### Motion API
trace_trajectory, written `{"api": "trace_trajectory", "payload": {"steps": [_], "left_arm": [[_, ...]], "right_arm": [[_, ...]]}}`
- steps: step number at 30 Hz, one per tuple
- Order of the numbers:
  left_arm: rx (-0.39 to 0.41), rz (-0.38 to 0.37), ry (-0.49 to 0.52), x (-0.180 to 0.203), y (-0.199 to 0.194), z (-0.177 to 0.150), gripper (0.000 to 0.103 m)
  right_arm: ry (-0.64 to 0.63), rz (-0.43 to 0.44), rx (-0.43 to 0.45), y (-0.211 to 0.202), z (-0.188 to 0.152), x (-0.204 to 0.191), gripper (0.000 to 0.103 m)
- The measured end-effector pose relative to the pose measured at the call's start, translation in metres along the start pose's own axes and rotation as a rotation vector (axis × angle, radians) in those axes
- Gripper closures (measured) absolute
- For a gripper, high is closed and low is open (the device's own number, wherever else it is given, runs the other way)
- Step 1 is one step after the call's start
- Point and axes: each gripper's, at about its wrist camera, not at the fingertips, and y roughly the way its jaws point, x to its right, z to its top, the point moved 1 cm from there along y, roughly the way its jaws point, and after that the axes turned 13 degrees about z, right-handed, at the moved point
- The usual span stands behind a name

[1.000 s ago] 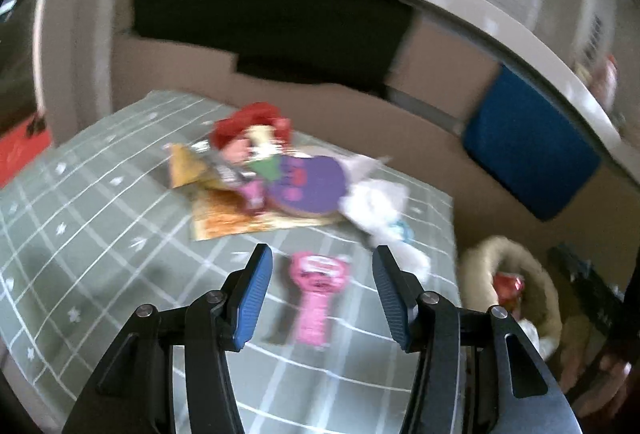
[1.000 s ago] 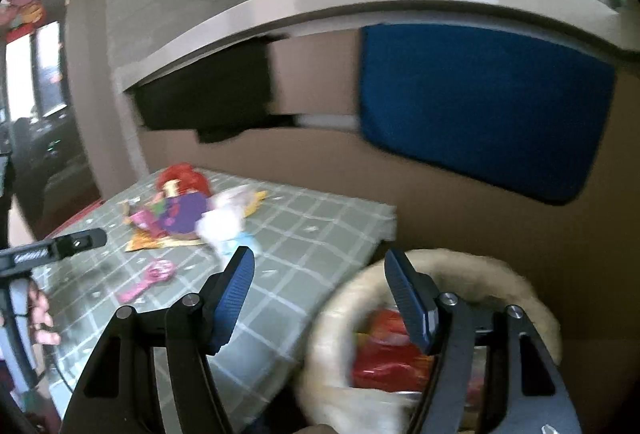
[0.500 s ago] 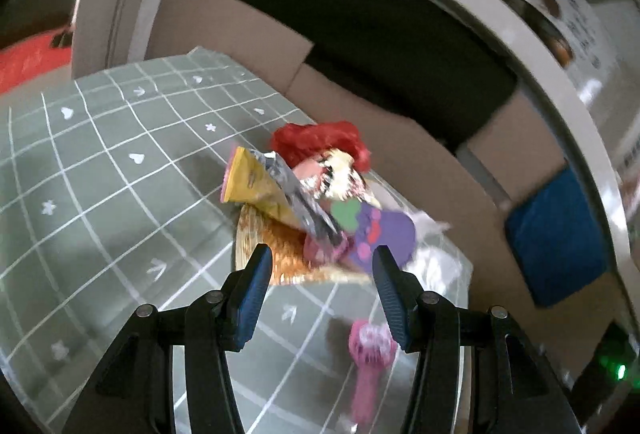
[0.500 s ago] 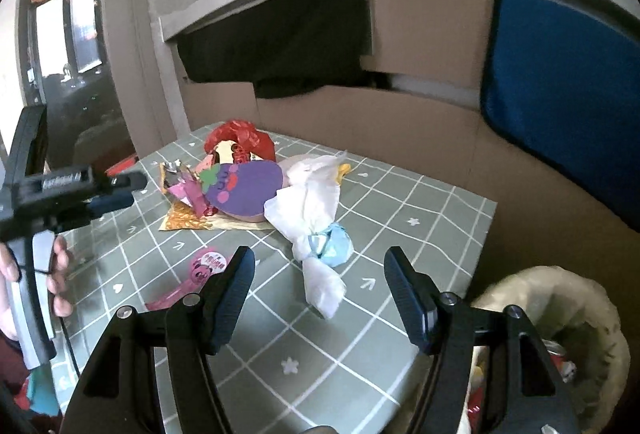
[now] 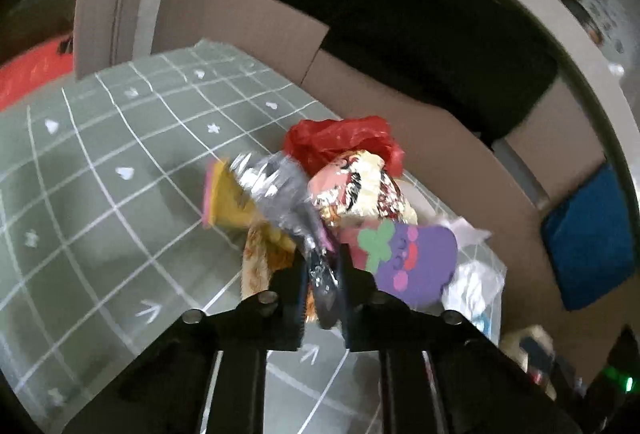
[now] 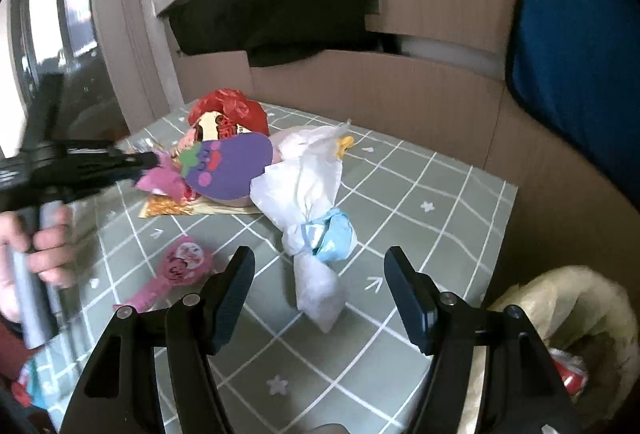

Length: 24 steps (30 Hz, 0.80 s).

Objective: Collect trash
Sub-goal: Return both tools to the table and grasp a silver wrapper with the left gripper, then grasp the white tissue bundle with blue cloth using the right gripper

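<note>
While the left gripper (image 5: 323, 276), jaws just closed on a silver foil wrapper (image 5: 280, 190) in the bench (image 5: 100, 194) pile, must lift it to the lined bin (image 6: 568, 318), the right gripper (image 6: 320, 282) hovers, jaws apart, over a white tissue bundle (image 6: 308, 194).

Crinkled silver foil wrapper (image 5: 276, 190), glossy red plastic bag (image 5: 340, 142), matt purple foam cutout (image 5: 416, 262), white tissue paper (image 6: 304, 178)

Both wrist views look down, sharing the trash pile (image 5: 352, 218).
</note>
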Motion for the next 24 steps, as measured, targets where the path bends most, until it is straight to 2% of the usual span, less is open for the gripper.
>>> {"api": "trace_trajectory", "payload": {"steps": [4,7,12,15,18,20,24], "left_arm": [[0.009,-0.014,0.069,-0.010,-0.028,-0.017,0.095],[-0.006,-0.027,0.098,-0.021,-0.043,-0.030,0.095],[-0.080,-0.063,0.094,-0.038,-0.049,-0.046,0.095],[-0.081,-0.068,0.107,-0.040,-0.051,-0.052,0.095],[-0.068,-0.067,0.119,-0.038,-0.052,-0.056,0.095],[-0.056,-0.068,0.125,-0.035,-0.053,-0.058,0.095],[-0.052,-0.074,0.129,-0.032,-0.052,-0.058,0.095]], "right_arm": [[-0.051,-0.005,-0.035,0.018,0.010,-0.004,0.038],[-0.043,0.000,-0.064,0.034,0.017,0.001,0.039],[0.022,0.012,-0.114,0.063,0.024,0.019,0.042],[0.043,0.024,-0.149,0.074,0.022,0.023,0.045],[0.059,0.064,-0.175,0.078,0.019,0.022,0.051],[0.072,0.094,-0.157,0.072,0.018,0.019,0.054],[0.026,0.082,-0.093,0.044,0.018,0.003,0.056]]}}
